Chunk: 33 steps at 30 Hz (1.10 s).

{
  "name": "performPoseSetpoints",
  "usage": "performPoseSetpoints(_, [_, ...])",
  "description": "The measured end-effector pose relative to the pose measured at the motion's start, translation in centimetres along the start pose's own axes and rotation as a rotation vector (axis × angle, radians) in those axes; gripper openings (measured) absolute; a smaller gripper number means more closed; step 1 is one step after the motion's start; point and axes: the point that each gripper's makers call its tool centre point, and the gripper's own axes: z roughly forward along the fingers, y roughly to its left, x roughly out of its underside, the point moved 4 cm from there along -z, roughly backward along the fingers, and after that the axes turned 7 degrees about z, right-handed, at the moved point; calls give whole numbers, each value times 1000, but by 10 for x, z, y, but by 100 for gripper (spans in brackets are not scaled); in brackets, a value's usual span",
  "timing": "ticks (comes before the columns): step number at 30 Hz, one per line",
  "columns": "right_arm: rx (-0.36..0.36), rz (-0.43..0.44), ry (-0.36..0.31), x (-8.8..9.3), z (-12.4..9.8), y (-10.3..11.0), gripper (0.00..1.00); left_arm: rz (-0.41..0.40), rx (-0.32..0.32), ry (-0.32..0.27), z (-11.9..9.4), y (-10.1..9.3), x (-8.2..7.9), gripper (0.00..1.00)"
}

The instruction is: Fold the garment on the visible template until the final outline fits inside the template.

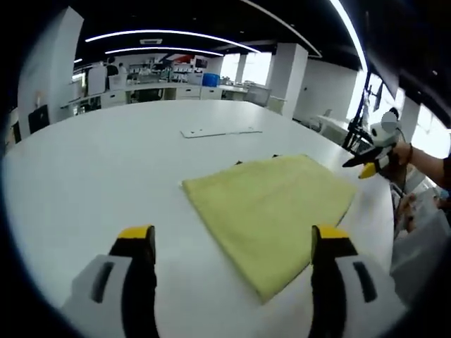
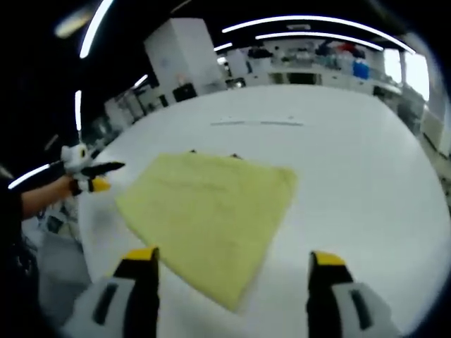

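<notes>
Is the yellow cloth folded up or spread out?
Folded: the cloth lies as a neat flat rectangle on the table, its near edge thick.

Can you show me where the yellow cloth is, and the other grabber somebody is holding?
yellow cloth (image 1: 271, 211): left gripper view, on the middle of its flat folded top.
right gripper (image 1: 370, 163): left gripper view, at its black and yellow jaw tips, far right, held by a hand.

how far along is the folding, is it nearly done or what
Done, by the look of it: the yellow garment lies flat on the white table as a compact, roughly square fold. In hand: nothing; the left gripper and right gripper are both open, off the cloth. Left: checking fit. Only small dark bits peek out at the far edge; the template outline is otherwise hidden.
</notes>
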Motion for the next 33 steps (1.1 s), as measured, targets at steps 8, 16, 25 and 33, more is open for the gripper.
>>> performPoseSetpoints(8, [-22,4,23,20,-1,5,62,55,9,34,-9,-12,15,67])
performPoseSetpoints(16, [-24,-2,45,35,-3,7,42,34,42,64,-9,-25,31,49])
performPoseSetpoints(25, [3,24,41,43,-5,0,18,9,72,124,-8,-31,48,24])
performPoseSetpoints(33, [22,29,36,45,-7,-2,2,-15,94,131,-9,-34,54,3])
